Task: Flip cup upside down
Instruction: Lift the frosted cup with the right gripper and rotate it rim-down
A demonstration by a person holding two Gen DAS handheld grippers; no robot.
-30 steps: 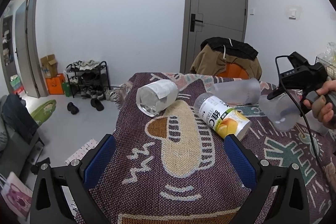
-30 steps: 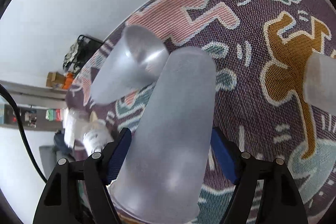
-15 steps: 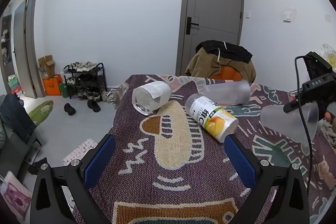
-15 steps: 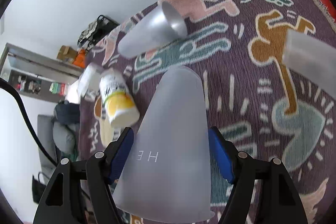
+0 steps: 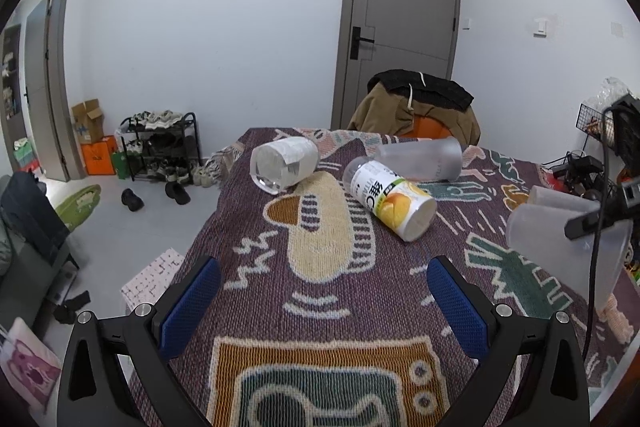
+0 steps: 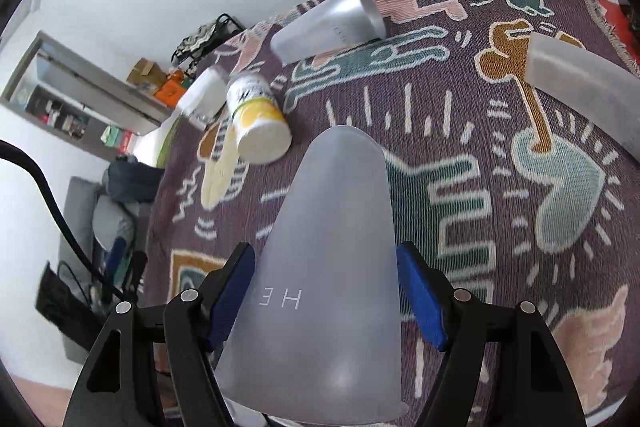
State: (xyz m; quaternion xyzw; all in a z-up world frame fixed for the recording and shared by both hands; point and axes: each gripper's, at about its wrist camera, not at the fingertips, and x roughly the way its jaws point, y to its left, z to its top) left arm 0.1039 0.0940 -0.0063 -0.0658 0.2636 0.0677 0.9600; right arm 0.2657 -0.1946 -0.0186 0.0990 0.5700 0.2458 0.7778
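— Where's the cup, and what has it?

— My right gripper (image 6: 324, 301) is clamped on the frosted cup (image 6: 332, 267). The blue pads press its sides near the wide mouth, and the narrower closed base points away from my camera, out over the patterned blanket (image 6: 500, 211). From the left wrist view the same cup (image 5: 560, 239) hangs tilted above the blanket's right side, clear of the cloth as far as I can tell.

— And your left claw?

— My left gripper (image 5: 324, 303) is spread wide with nothing between the pads, held low over the near end of the blanket.

— What's lying around it?

— Ahead of the held cup, a yellow-labelled bottle (image 6: 260, 119) lies on its side, with a clear jar (image 5: 284, 165) toppled just beside it on the far left. Behind them a second frosted cup (image 6: 332, 25) lies on its side. A third frosted piece (image 6: 580, 83) juts in from the right edge of my right view; I can't tell what it rests on. A chair draped with a brown jacket (image 5: 416, 107) sits past the far edge.
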